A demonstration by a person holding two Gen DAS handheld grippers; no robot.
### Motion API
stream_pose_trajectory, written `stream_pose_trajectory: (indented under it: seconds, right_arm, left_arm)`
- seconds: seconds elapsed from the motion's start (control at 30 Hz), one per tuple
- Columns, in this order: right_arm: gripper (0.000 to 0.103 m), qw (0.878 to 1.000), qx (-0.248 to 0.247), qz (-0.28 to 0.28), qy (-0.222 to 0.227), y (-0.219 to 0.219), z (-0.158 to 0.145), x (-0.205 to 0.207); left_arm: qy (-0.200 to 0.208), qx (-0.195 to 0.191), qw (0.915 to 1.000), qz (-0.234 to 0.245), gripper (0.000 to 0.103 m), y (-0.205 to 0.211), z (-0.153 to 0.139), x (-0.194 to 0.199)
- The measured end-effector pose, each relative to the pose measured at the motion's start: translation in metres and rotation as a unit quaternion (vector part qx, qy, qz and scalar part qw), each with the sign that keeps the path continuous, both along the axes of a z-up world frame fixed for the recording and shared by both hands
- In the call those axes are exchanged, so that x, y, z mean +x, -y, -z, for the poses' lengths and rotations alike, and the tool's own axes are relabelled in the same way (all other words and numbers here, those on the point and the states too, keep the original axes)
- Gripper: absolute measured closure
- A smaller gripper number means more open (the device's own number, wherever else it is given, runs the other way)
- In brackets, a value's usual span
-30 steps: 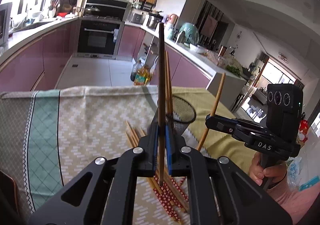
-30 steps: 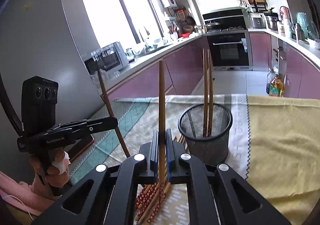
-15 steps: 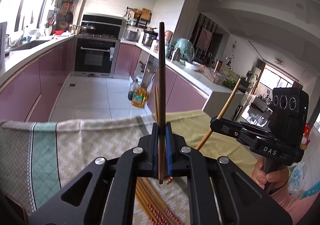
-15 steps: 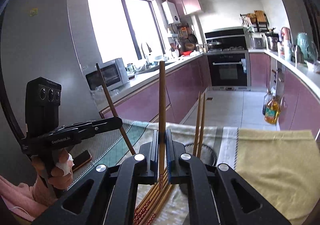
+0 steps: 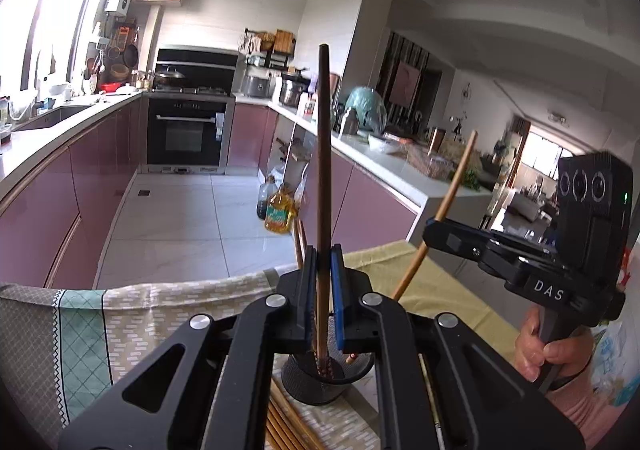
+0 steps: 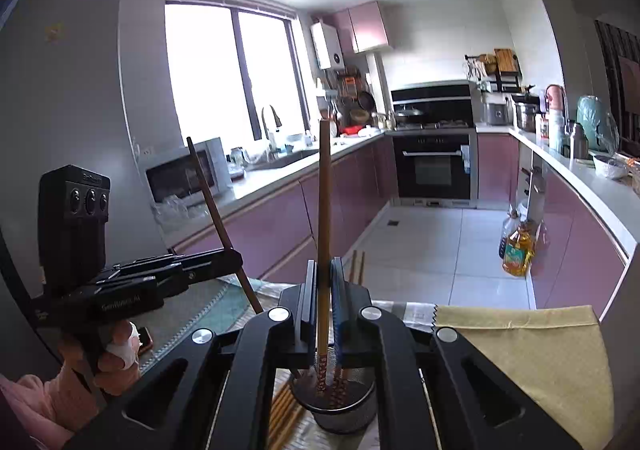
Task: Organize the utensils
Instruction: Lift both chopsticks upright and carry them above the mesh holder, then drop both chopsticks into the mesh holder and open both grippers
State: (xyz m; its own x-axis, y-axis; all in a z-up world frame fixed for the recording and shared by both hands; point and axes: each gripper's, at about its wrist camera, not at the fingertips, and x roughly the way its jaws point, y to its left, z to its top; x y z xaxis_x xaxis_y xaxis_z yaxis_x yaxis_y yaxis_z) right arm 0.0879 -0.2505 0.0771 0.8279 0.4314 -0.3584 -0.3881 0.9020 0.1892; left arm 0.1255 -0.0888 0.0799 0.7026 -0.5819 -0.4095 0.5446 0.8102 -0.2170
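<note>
My left gripper is shut on a dark brown chopstick held upright, its patterned lower end reaching into the black mesh cup right below. My right gripper is shut on a lighter wooden chopstick, also upright, with its patterned tip inside the same mesh cup. Two more chopsticks stand in the cup behind the fingers. Each gripper shows in the other's view, the right one and the left one. Loose chopsticks lie on the table beside the cup.
The table carries a patterned green and beige cloth on the left and a yellow cloth on the right. Its far edge drops to the kitchen floor. Oil bottles stand on the floor beyond, and a phone lies at the table's left.
Both grippers rose and came over the mesh cup, tilting up so the kitchen fills the views. The two held chopsticks now have their lower ends in the cup.
</note>
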Motion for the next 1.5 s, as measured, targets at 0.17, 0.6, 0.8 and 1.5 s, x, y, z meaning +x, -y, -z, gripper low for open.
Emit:
stream_pose_trajectory:
  seconds: [0.17,0.6,0.8,1.5]
  right_arm:
    - [0.097,0.998,-0.018,-0.010,-0.056,-0.006,0.024,0.021]
    - [0.097,0.988,-0.051,-0.014,-0.148,-0.019,0.064,0.059]
    - [0.097,0.987,-0.044,-0.005,-0.157,-0.018,0.070,0.069]
    - [0.064,0.993,-0.029,-0.068,-0.088,-0.043,0.073,-0.027]
  left_arm:
    - [-0.032,0.037,0.9988,0.011,0.095,0.017,0.026,0.012]
    - [-0.090,0.071,0.9931,0.022,0.095,0.030,0.072,0.046]
    - [-0.103,0.074,0.9919,0.012,0.095,0.032,0.077,0.061]
    - [-0.039,0.080,0.9951,-0.043,0.045,-0.030,0.080,-0.013]
